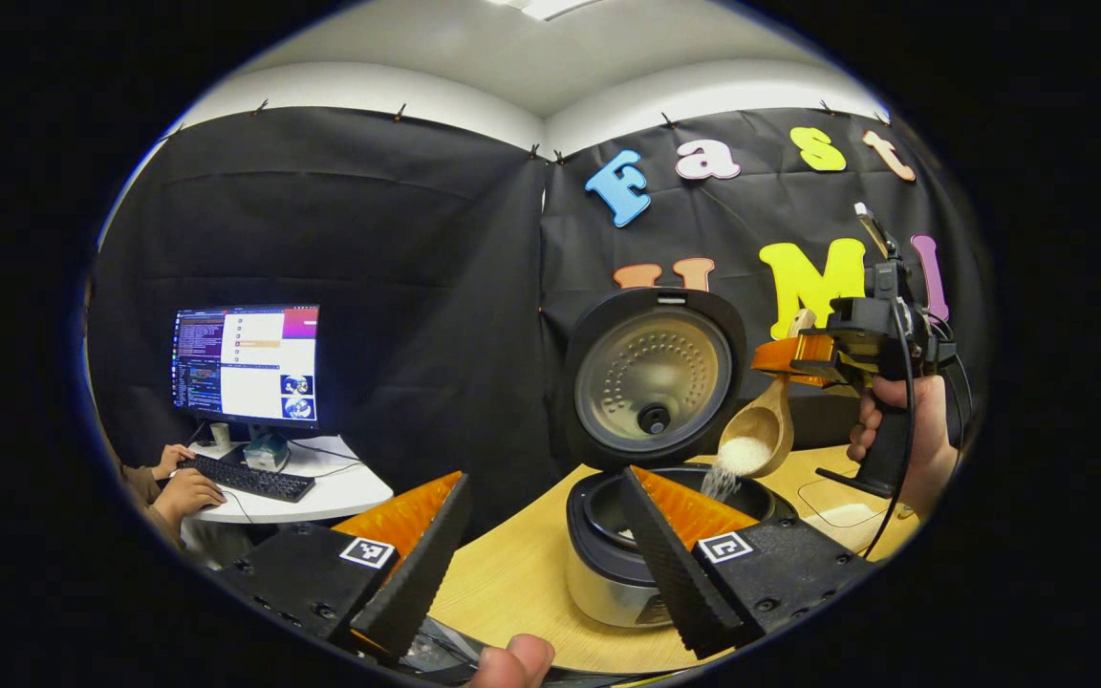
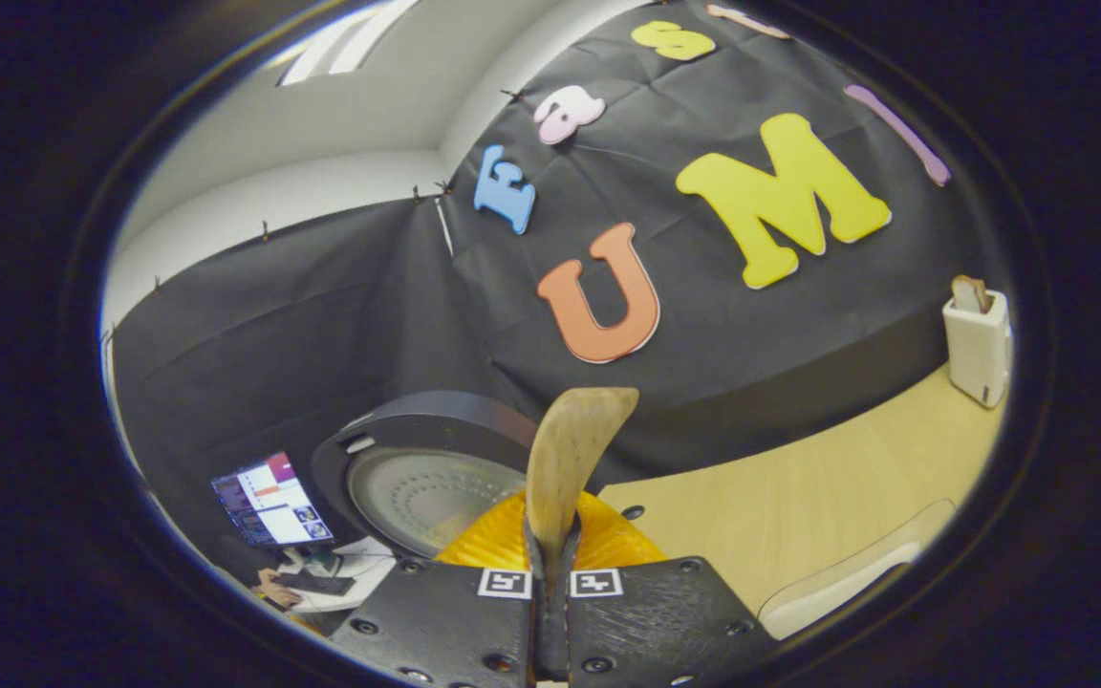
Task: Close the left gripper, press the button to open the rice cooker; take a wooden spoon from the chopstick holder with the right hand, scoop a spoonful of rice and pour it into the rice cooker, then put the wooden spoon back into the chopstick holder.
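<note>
The rice cooker (image 1: 608,564) stands open on the wooden table, its lid (image 1: 651,377) upright. Above its right rim a wooden spoon (image 1: 759,432) is tilted, and white rice is falling from the bowl into the pot. My right gripper (image 1: 799,355), held by a hand, is shut on the spoon's handle. In the right gripper view the handle (image 2: 574,459) sticks up between the closed fingers of my right gripper (image 2: 550,564), with the lid (image 2: 417,483) to the left. My left gripper (image 1: 543,478) is open and holds nothing, in front of and left of the cooker.
A white chopstick holder (image 2: 976,344) with a wooden utensil in it stands at the table's far right. A pale shallow dish (image 2: 847,578) lies near the table's front right. Off to the left, a person types at a desk with a monitor (image 1: 247,365).
</note>
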